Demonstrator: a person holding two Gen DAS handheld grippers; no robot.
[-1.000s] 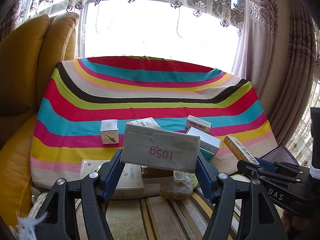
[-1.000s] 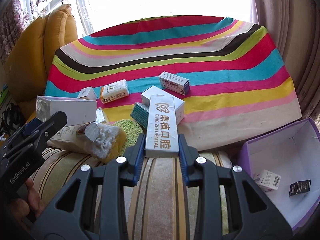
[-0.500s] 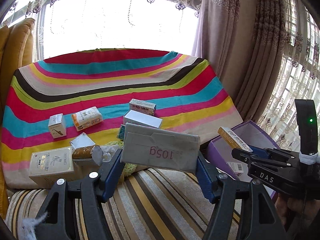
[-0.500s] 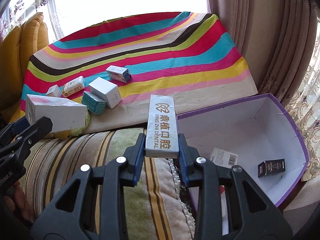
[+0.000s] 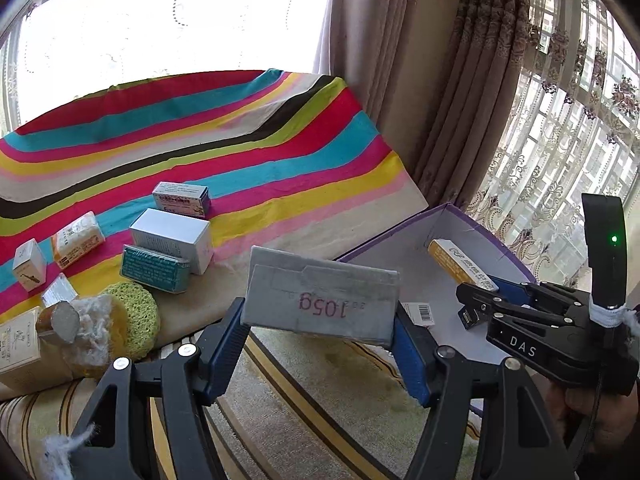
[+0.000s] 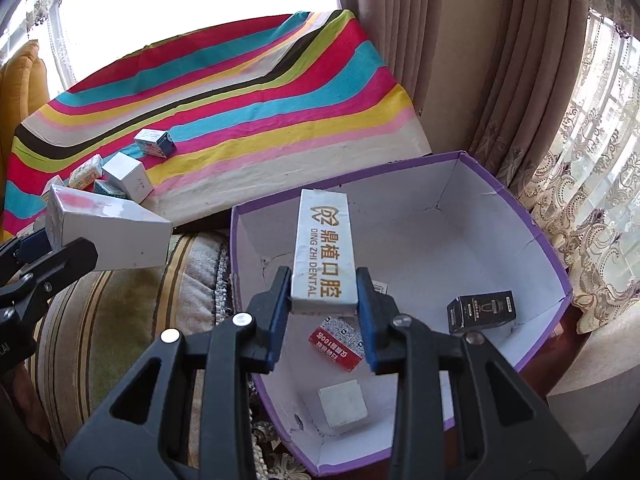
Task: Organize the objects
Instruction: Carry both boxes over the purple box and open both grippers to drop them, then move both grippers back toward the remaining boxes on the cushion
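Blue-padded fingers of the right gripper (image 6: 323, 300) are being kept clamped on the white dental box (image 6: 324, 248), which is being held over the purple bin (image 6: 532, 236). A grey carton (image 5: 320, 296) is being gripped by the left gripper (image 5: 320, 340) at nine o'clock of the bin, above the sofa. Three small boxes are lying inside; several are being left on the striped cloth (image 5: 248, 136).
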